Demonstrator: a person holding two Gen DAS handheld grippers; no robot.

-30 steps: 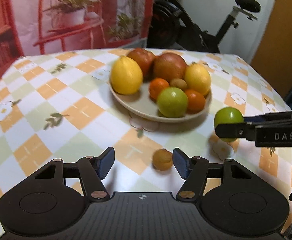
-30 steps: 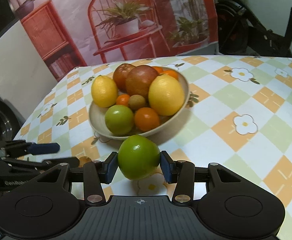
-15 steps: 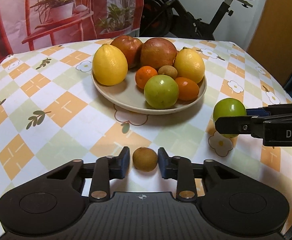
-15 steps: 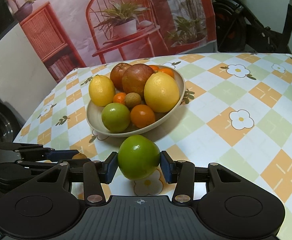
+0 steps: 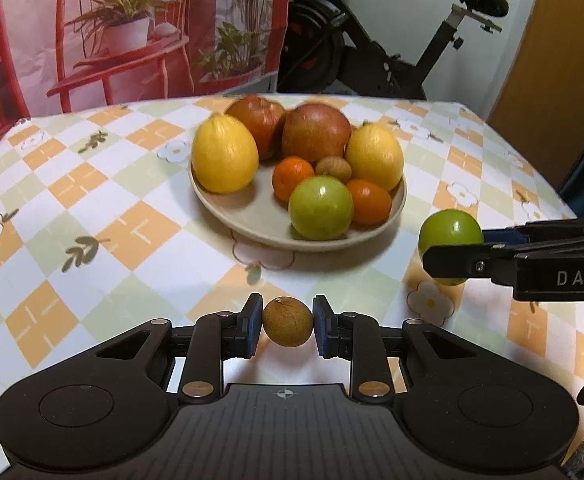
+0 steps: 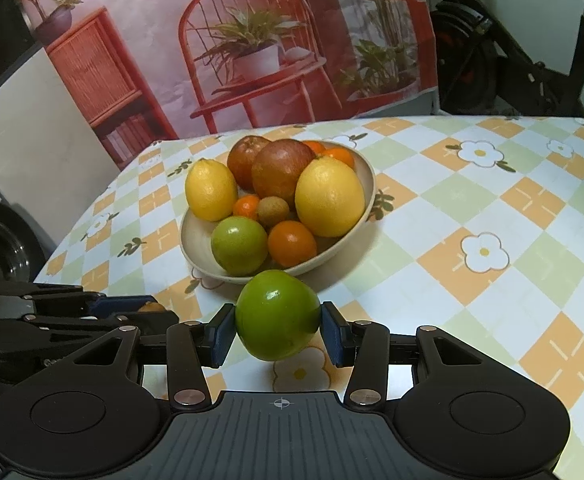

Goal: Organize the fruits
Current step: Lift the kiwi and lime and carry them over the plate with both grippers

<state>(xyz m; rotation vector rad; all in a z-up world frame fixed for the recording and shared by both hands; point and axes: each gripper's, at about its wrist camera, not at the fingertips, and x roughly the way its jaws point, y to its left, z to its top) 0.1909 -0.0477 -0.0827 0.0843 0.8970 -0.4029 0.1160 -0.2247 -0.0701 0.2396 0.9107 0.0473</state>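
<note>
Two grippers each clamp a fruit near the bowl (image 5: 395,216): the left gripper (image 5: 288,322) pinches a brown longan (image 5: 288,322) above the cloth (image 5: 92,216), and the right gripper (image 6: 278,330) squeezes a green fruit (image 6: 278,314) to the bowl's right.

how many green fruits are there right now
2. One green fruit lies at the near edge of the plate; the other green fruit is held in the right gripper near the plate. More may be hidden.

Fruits (image 5: 319,208) in bowl (image 5: 252,220) on table (image 5: 112,216)
</note>
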